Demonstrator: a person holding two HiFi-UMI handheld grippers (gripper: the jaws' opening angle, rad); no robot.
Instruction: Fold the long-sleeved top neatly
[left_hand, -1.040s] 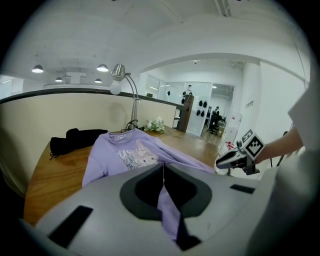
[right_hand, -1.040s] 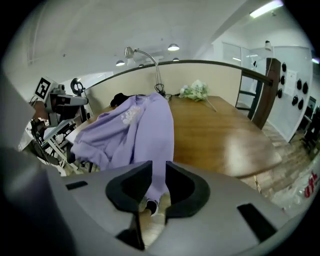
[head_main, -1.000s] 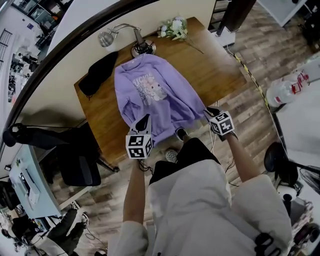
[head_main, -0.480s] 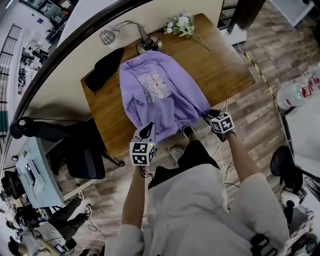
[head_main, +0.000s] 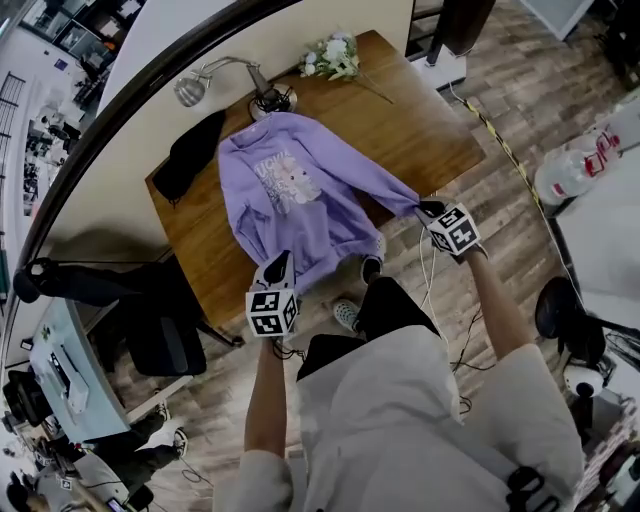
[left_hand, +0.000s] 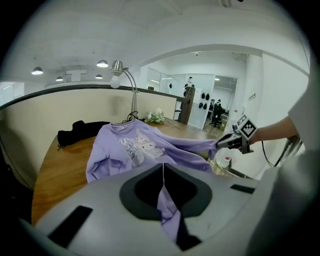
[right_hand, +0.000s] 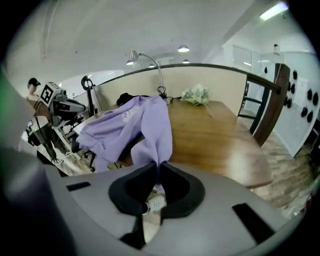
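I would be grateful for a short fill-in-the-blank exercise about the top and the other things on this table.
1. The long-sleeved top spread on the wooden table is ___ in colour.
2. The left gripper is shut on the top's ___.
3. The bunched garment beside the top is ___.
4. A bunch of white ___ lies at the table's far edge, near the lamp.
Missing words: purple; hem; black; flowers.

A wooden table (head_main: 425, 140) with desk lamp (head_main: 189, 91) against a cream wall (head_main: 105, 180), plank floor (head_main: 500, 245) below.
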